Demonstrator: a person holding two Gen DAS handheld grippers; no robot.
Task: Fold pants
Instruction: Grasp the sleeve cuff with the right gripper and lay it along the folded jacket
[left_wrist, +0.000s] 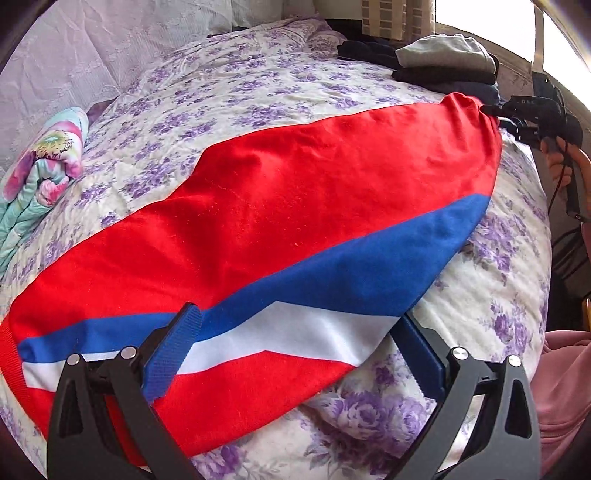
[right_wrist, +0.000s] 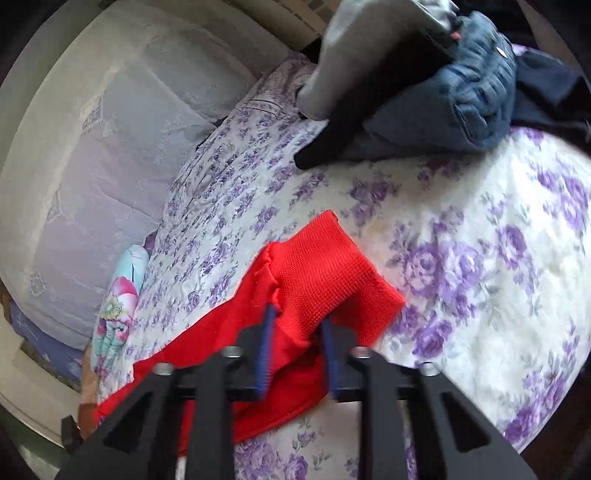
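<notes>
The pants lie flat along the bed, long axis running from the left gripper to the right gripper near the bed's far edge. Left gripper stands wide apart over the waist end, pinching nothing. Right gripper, slightly apart, has the red cuff between its pads; whether they press I cannot tell

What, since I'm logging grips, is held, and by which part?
The right gripper has the pants' ribbed cuff between its fingers, grip uncertain; left gripper holds nothing.
</notes>
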